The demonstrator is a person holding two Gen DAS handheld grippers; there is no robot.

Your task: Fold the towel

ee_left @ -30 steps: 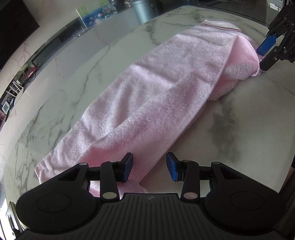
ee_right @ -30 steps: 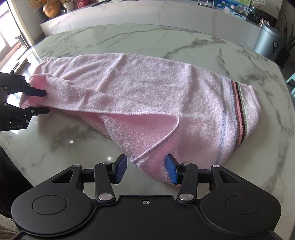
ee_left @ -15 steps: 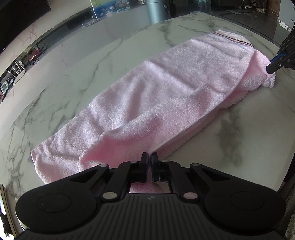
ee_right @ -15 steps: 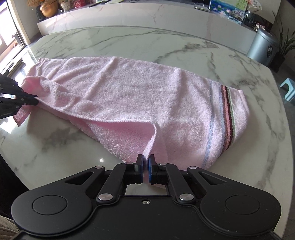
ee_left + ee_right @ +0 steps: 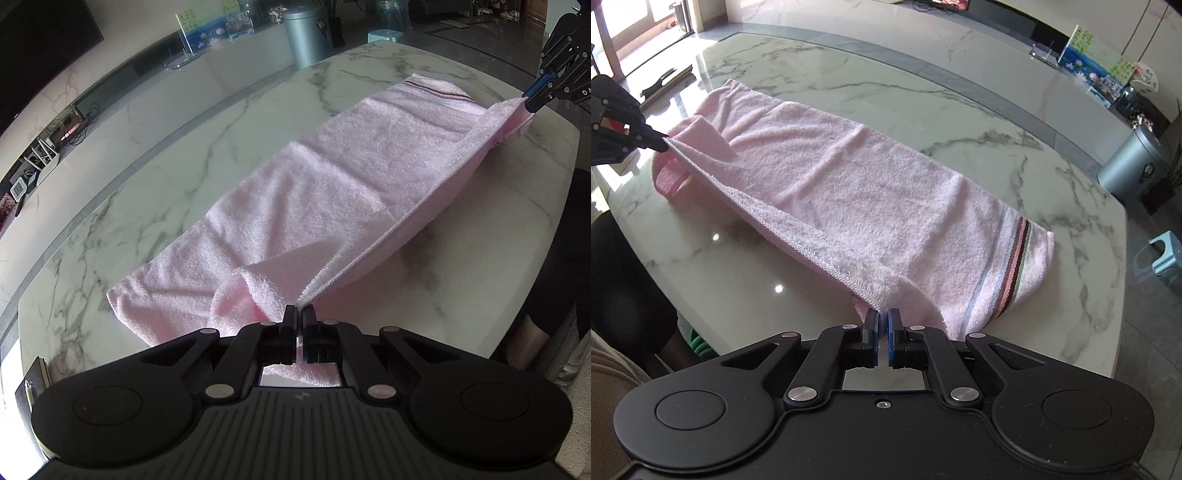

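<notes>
The pink towel (image 5: 332,192) lies lengthwise on the white marble desk (image 5: 155,173), most of its body flat on the surface. Its striped end (image 5: 1008,273) rests toward the far side in the left wrist view and at lower right in the right wrist view.

The left gripper (image 5: 299,314) is pressed together on the near corner of the towel's long hemmed edge; pink cloth shows between and below its pads. The right gripper (image 5: 882,317) is likewise pinched on the opposite corner of the same edge, close to the striped band. Each gripper also appears in the other's view, clamped at the far end of that hem.

The hemmed edge (image 5: 798,240) runs taut and raised between the two grippers, clear of the desk, while the cloth below it slopes down to the flat layer. A small fold of towel bunches just beside the left gripper.

Beyond the desk stand a grey cylindrical bin (image 5: 1134,166), a light blue stool (image 5: 1163,254) and a low marble ledge carrying a printed card in a clear stand (image 5: 192,33). A dark sleeve or trouser (image 5: 624,280) of the person shows at the near desk edge.
</notes>
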